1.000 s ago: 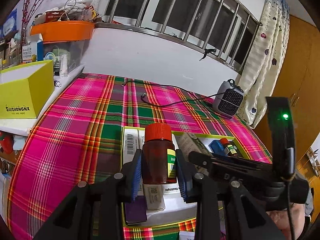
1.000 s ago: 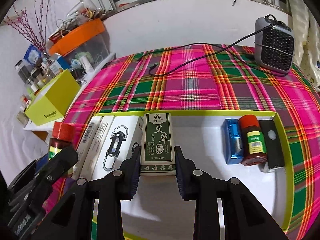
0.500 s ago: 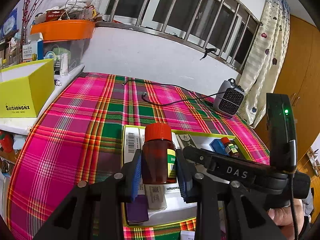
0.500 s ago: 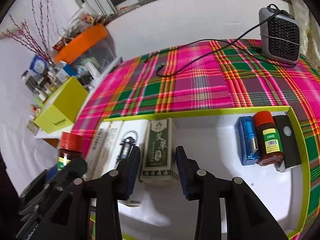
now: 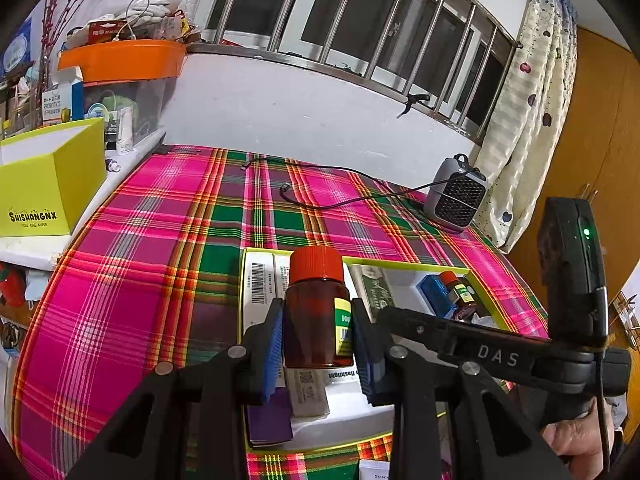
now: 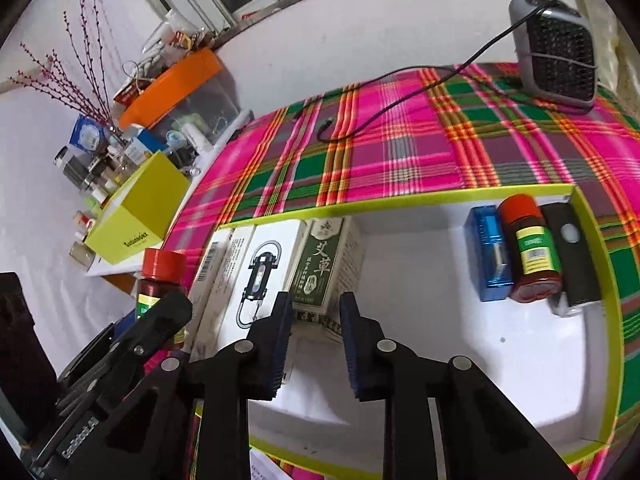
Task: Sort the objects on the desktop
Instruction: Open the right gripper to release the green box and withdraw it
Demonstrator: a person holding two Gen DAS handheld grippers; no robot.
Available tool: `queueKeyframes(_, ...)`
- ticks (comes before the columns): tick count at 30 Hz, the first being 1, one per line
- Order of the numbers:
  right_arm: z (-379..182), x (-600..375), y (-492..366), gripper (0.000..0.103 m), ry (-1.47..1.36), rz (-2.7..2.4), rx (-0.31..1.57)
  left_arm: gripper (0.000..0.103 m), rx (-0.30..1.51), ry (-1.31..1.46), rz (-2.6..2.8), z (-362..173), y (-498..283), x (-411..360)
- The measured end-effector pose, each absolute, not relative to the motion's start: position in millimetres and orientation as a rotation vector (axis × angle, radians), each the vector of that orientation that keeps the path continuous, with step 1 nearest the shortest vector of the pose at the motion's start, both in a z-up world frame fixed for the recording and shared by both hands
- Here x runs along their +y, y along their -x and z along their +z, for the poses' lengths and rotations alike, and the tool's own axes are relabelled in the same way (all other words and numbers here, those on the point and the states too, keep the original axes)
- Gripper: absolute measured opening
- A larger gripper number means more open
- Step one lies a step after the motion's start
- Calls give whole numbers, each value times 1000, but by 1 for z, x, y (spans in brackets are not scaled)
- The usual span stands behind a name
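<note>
From the left wrist, the left gripper (image 5: 316, 340) is squeezing a brown bottle (image 5: 314, 322) above the tray (image 5: 404, 266). From the right wrist, the right gripper (image 6: 314, 334) is closing, nothing between its pads, with the green box (image 6: 320, 270) lying just ahead, by the tray's (image 6: 400, 202) far edge.

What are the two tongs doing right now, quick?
Left tongs: closed on the red-capped brown bottle, held upright.
Right tongs: closing, nothing gripped; the green box lies just beyond the tips.
</note>
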State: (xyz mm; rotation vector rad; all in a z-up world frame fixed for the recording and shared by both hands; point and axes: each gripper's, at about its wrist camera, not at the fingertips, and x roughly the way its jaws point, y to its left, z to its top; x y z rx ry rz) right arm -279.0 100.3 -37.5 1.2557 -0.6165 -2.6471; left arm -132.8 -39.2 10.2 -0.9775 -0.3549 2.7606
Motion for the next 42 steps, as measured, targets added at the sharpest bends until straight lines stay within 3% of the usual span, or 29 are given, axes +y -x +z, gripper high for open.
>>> queueKeyframes(6,-35,103,287,18,-1244,-2667,-586,32,-346,986,2749,8,134,-35)
queueKeyframes(42,-19,189,196,22,-944,-2835,-733,32,-235,1092,2682,7,134,7)
